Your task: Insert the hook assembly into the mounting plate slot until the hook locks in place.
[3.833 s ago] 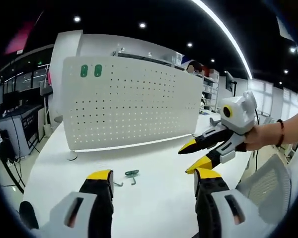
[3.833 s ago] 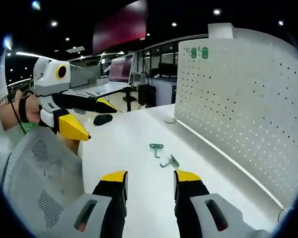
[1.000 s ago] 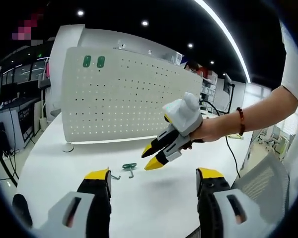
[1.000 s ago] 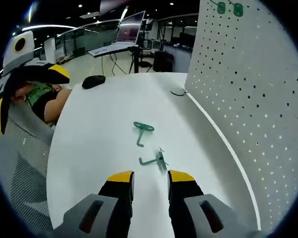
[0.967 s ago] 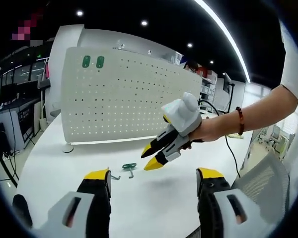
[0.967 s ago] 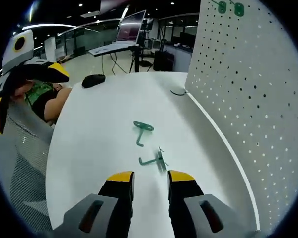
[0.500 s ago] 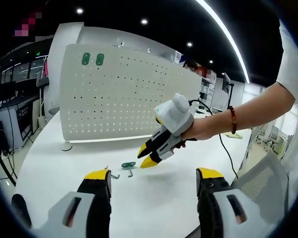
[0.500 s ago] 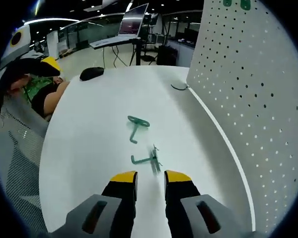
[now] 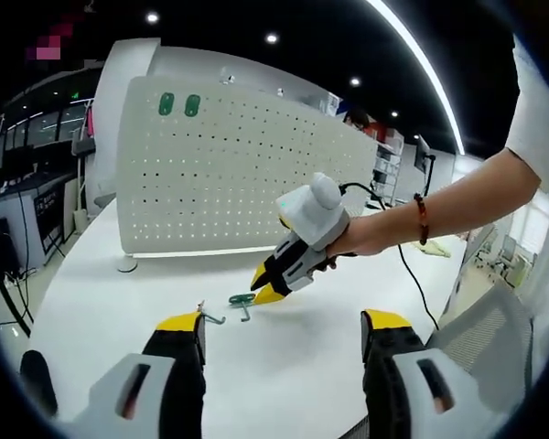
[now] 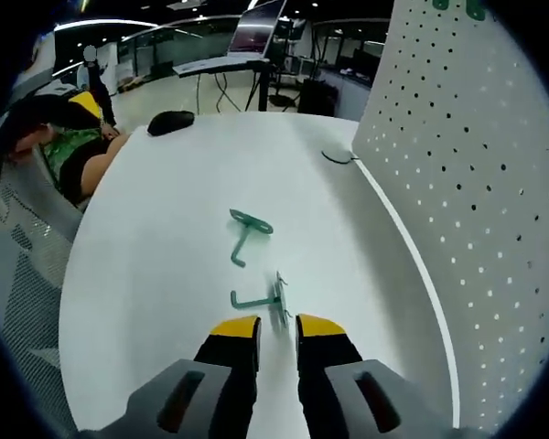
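A white pegboard mounting plate [image 9: 229,174] stands upright on the white table [image 9: 284,366], with two green pieces [image 9: 179,104] fixed near its top left. Two green hooks lie on the table. In the right gripper view the nearer hook [image 10: 261,300] lies just ahead of my right gripper [image 10: 276,327], its small plate in line with the narrow gap between the jaws. The farther hook [image 10: 247,233] lies apart from it. My right gripper [image 9: 263,291] reaches down to a green hook [image 9: 242,300] in the left gripper view. My left gripper [image 9: 284,322] hangs back, wide open and holding nothing.
The pegboard [image 10: 476,183] runs along the right side in the right gripper view, its round foot [image 10: 339,155] on the table. A black mouse [image 10: 171,122] sits at the far edge. A mesh chair [image 10: 27,274] stands beside the table. A person's arm [image 9: 439,206] holds the right gripper.
The right gripper has come down and forward to the nearer hook, and its jaws have narrowed. The left gripper has stayed about where it was, open.
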